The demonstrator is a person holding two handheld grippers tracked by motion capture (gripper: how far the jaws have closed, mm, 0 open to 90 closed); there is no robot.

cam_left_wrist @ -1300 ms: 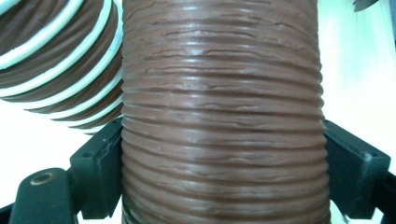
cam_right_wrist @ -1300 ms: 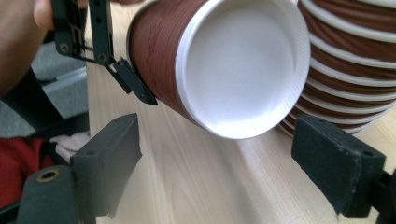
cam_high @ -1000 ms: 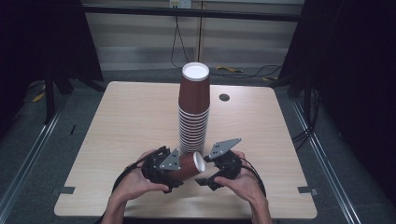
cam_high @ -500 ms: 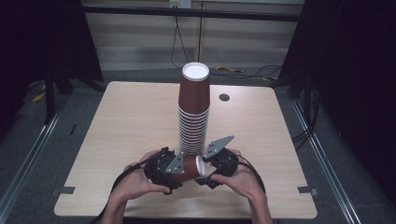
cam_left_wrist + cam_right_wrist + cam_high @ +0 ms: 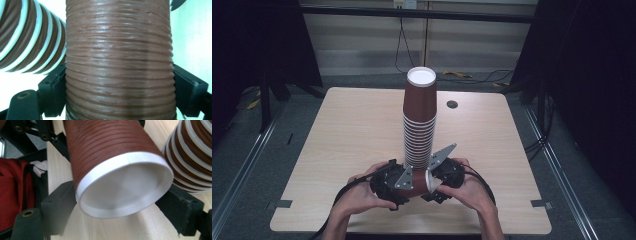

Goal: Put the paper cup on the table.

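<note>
The left gripper [image 5: 393, 186] is clamping the ribbed brown wall of a single paper cup [image 5: 418, 182]; in the left gripper view its two black jaws are pressing on either side of the cup [image 5: 118, 62], narrowed to the cup's width. The cup is lying on its side near the front edge of the tabletop [image 5: 337, 140], between the two hands, its white rim pointing toward the right gripper [image 5: 443, 179].

In the right gripper view the jaws of the right gripper [image 5: 120, 207] are standing at either side of the cup's white rim [image 5: 125, 185], just beside it; whether the pads are pressing on the rim cannot be told, so it cannot be told whether this gripper is gripping the cup or merely bracketing it.

A tall stack of cups [image 5: 419, 120], mouth down, is standing just behind the grippers at the middle of the tabletop; its banded lower rims are showing close beside the held cup in both gripper views [image 5: 27, 37] [image 5: 192, 155], crowding the space on that side. A small dark round hole [image 5: 452, 104] is sitting in the tabletop, well apart, toward the far right. A red cloth [image 5: 12, 192] is showing at the left edge of the right gripper view.
</note>
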